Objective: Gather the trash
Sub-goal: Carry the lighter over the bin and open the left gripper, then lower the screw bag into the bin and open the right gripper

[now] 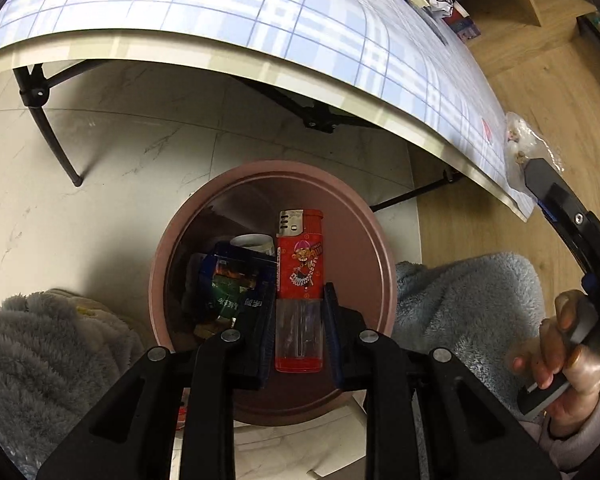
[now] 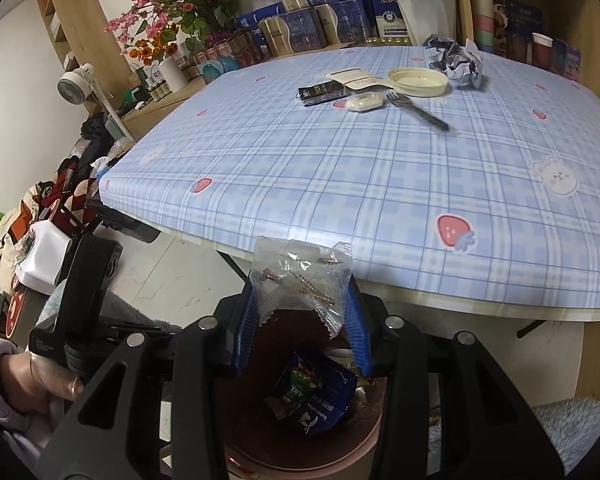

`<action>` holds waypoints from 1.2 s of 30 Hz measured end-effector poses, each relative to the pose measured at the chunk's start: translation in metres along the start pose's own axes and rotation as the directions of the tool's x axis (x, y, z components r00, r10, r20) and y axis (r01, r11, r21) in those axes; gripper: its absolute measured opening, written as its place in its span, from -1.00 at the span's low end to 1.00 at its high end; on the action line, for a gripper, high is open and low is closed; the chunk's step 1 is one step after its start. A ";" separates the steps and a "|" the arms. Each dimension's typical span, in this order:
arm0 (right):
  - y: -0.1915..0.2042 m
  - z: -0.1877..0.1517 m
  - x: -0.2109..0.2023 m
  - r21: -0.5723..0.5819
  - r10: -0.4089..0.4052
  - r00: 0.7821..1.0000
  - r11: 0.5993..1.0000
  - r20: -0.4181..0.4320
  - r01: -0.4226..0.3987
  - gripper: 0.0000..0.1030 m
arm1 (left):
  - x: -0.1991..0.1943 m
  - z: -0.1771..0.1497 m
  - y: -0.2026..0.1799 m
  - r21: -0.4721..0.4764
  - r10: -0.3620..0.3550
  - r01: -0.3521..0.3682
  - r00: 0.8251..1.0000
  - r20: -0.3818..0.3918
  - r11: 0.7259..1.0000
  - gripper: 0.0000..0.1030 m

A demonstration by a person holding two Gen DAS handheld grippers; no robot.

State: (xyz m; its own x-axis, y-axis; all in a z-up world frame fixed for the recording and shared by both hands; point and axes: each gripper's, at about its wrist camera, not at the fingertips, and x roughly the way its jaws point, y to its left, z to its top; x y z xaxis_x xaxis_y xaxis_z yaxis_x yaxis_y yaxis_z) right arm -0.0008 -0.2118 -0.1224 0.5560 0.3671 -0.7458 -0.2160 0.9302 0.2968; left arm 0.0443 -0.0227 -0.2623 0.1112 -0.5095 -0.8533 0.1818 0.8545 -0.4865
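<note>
I hold a red lighter [image 1: 300, 280] in my left claw [image 1: 298, 320]. The claw is squeezed tight on its clear bottom half, and the lighter hangs right over the open mouth of the brown bin [image 1: 376, 236] on the floor. My right claw [image 2: 300, 316] pinches a clear plastic bag [image 2: 300, 272] with little gold screws inside. Its jaws are partly closed on the bag's sides, and it sits just above the same bin, near the edge of the desk [image 2: 340, 168].

Down in the bin I see a crumpled blue wrapper [image 1: 236, 280] and a white cup [image 1: 254, 242] — so some trash is already in. The lighter and the bag are not dropped yet. I think letting them go is my next job.

More stuff waits on the far side of the desk: a ball of crumpled paper [image 2: 456, 60], a round lid [image 2: 418, 80], a fork [image 2: 418, 110], a small dark box [image 2: 322, 94], a flat white packet [image 2: 356, 78] and a small white wrapped thing [image 2: 366, 102]. They are well apart from my claws — so I am only partway done.
</note>
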 end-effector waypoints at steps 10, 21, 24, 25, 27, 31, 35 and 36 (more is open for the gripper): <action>0.005 -0.006 0.005 -0.011 0.004 1.000 1.000 -0.023 -0.004 -0.19 | -0.025 -0.001 -0.007 -0.002 -0.023 0.023 0.995 0.102 1.000 -0.06; 0.014 -0.021 0.025 -0.037 -0.024 0.994 0.999 -0.107 0.020 -0.19 | -0.090 -0.005 -0.012 -0.003 0.094 -0.103 0.896 0.434 0.995 0.54; 0.016 -0.027 0.036 -0.050 -0.038 0.988 0.998 -0.152 0.031 -0.19 | -0.098 -0.004 -0.002 -0.043 0.155 -0.153 0.866 0.475 0.987 0.63; 0.017 -0.029 0.040 -0.056 -0.044 0.985 0.998 -0.167 0.035 -0.19 | -0.100 -0.003 0.002 -0.063 0.177 -0.168 0.858 0.482 0.984 0.65; 0.020 -0.034 0.051 -0.077 -0.061 0.977 0.996 -0.205 0.046 -0.19 | -0.103 -0.003 0.007 -0.087 0.205 -0.186 0.850 0.486 0.979 0.68; 0.031 -0.046 0.074 -0.152 -0.103 0.949 0.987 -0.297 0.060 -0.19 | -0.102 0.000 0.015 -0.130 0.249 -0.212 0.842 0.479 0.969 0.73; 0.043 -0.058 0.093 -0.227 -0.140 0.916 0.972 -0.377 0.055 -0.19 | -0.101 -0.001 0.021 -0.145 0.262 -0.219 0.841 0.473 0.965 0.74; 0.045 -0.061 0.097 -0.243 -0.148 0.907 0.969 -0.393 0.052 -0.18 | -0.101 -0.001 0.021 -0.146 0.263 -0.219 0.840 0.475 0.965 0.74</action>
State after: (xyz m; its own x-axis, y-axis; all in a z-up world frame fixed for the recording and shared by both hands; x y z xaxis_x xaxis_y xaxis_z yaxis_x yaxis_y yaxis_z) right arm -0.0055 -0.1339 -0.2176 0.2205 0.1974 -0.9552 -0.3750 0.9212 0.1038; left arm 0.0358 0.0471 -0.1863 0.6050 -0.2515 -0.7555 0.0081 0.9507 -0.3099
